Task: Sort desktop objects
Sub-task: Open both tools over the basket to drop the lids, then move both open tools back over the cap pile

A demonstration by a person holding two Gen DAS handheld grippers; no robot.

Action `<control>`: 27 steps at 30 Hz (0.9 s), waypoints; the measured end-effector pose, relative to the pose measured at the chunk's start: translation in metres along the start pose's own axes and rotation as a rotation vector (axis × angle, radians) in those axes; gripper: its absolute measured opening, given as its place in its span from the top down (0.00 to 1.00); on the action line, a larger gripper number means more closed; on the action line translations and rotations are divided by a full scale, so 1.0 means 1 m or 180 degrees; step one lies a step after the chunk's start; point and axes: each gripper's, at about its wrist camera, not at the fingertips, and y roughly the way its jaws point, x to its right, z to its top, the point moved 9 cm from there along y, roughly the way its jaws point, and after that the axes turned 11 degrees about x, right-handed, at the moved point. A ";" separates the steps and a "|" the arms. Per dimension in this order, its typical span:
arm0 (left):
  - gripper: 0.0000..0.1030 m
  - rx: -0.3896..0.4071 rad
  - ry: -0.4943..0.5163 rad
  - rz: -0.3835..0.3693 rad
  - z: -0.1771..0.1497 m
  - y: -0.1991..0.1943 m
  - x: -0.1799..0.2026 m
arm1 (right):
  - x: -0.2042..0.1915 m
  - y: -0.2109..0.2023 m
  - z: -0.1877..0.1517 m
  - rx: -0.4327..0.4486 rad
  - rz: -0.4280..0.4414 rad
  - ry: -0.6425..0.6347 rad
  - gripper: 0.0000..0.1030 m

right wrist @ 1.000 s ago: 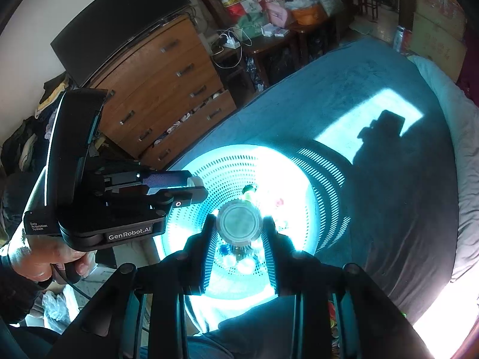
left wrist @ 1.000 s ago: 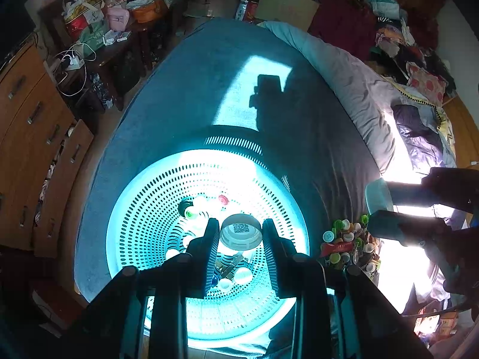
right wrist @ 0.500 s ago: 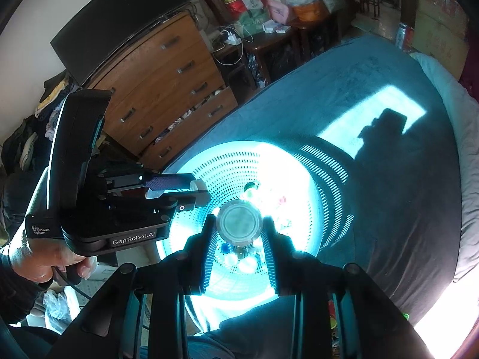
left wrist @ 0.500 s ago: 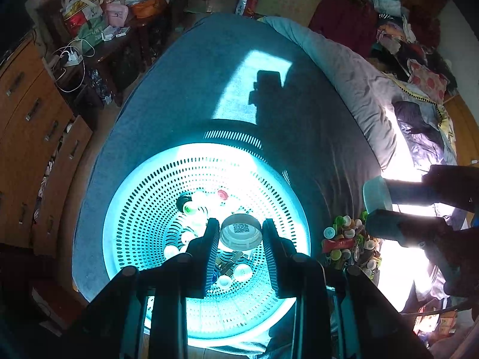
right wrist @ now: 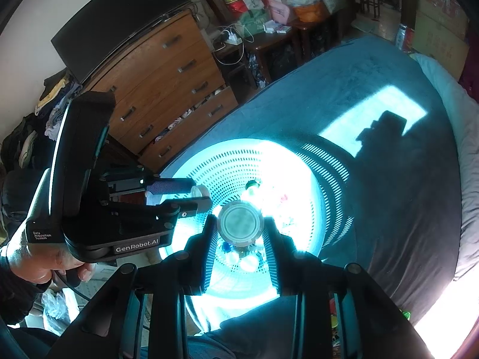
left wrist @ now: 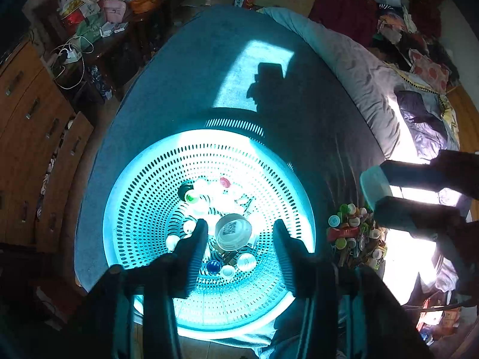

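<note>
A round perforated cyan basket sits on the blue blanket and holds several bottle caps and small items. My left gripper hovers over it, open; a white round lid with a QR code is loose between the fingers, tilted, over the pile. My right gripper is shut on a round clear-rimmed lid above the basket. The right gripper also shows at the right of the left wrist view, holding that lid.
A heap of mixed caps and small items lies on the blanket right of the basket. A wooden chest of drawers and a cluttered side table stand to the left. A bed with bedding lies to the right.
My left gripper has opened and let go of the white QR lid, which now tilts free between the fingers. The right gripper still holds its lid, almost unmoved.
</note>
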 end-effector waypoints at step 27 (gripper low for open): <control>0.32 -0.0343 0.1001 -0.0845 -0.049 0.077 0.284 | 0.236 -0.222 -0.316 0.0568 -0.1430 0.2136 0.37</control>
